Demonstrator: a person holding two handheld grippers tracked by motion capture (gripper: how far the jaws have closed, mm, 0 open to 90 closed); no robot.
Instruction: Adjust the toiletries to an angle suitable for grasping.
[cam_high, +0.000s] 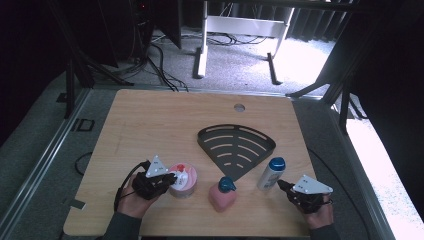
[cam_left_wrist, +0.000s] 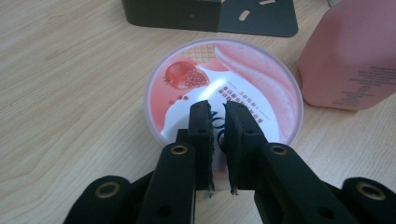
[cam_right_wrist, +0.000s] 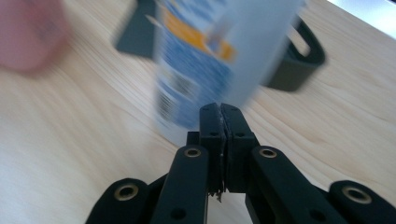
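A light wooden table (cam_high: 150, 120) stands on grey carpet (cam_high: 240, 65); black cables (cam_high: 160, 60) trail at upper left, white frame legs (cam_high: 202, 50) behind, bright light at right.

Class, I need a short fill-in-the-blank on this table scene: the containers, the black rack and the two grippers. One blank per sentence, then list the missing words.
1. The left gripper hovers over the round tub, whose lid shows a picture of a ____.
2. The white bottle in front of the right gripper has a ____ cap.
3. The pink bottle stands between the round tub and the ____ bottle.
4. The black rack is shaped like a ____.

Missing words: pomegranate; blue; white; fan
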